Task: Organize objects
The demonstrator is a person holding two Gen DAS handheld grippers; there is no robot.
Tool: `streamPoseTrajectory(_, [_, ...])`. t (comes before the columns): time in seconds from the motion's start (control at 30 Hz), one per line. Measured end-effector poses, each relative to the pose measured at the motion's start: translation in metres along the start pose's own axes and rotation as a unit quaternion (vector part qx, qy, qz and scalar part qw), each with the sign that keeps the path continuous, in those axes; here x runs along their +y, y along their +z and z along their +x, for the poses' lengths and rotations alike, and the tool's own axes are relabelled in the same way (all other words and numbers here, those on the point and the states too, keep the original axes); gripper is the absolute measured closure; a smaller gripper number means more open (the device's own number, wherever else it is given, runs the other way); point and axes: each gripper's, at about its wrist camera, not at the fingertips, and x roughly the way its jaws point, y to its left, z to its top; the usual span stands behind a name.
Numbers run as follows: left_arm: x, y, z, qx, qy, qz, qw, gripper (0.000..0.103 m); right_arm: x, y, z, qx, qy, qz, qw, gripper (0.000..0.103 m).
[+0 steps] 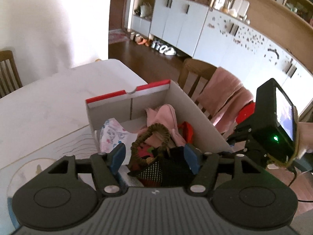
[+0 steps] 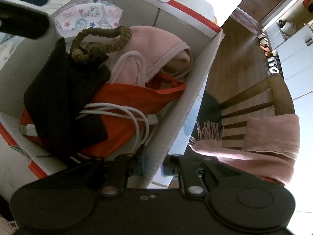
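Black gripper (image 1: 156, 156), blue-padded jaws, silver screws.

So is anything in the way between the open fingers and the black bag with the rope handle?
Nothing I can see. The black bag lies on top of the pile in the box, right under the left gripper, whose fingers are open.

A white tabletop (image 1: 58, 98) is carrying an open cardboard box (image 1: 195, 113) with red-edged flaps, sitting near its corner. Beside the box, a clear round disc (image 1: 23, 172) is lying flat on the tabletop.
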Motion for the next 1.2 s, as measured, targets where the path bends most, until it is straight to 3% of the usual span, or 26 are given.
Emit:
streamPoseTrajectory(0.47, [0.012, -0.023, -0.047, -0.034, 0.010, -0.027, 0.9990, 0.035, -0.004, -0.003, -0.047, -0.039, -0.008, 0.025, 0.999, 0.090])
streamPoseTrajectory(0.77, [0.016, -0.034, -0.055, -0.035, 0.003, -0.022, 0.9991, 0.035, 0.010, -0.013, -0.087, -0.075, -0.005, 0.062, 0.995, 0.090])
streamPoseTrajectory(1.03, [0.009, -0.048, -0.066, -0.051, 0.009, -0.002, 0.9987, 0.030, 0.034, -0.034, -0.116, -0.132, -0.010, 0.113, 0.985, 0.088])
streamPoseTrajectory(1.2, [0.002, -0.059, -0.073, -0.058, 0.019, -0.008, 0.9981, 0.028, 0.044, -0.049, -0.132, -0.166, -0.002, 0.135, 0.977, 0.082])
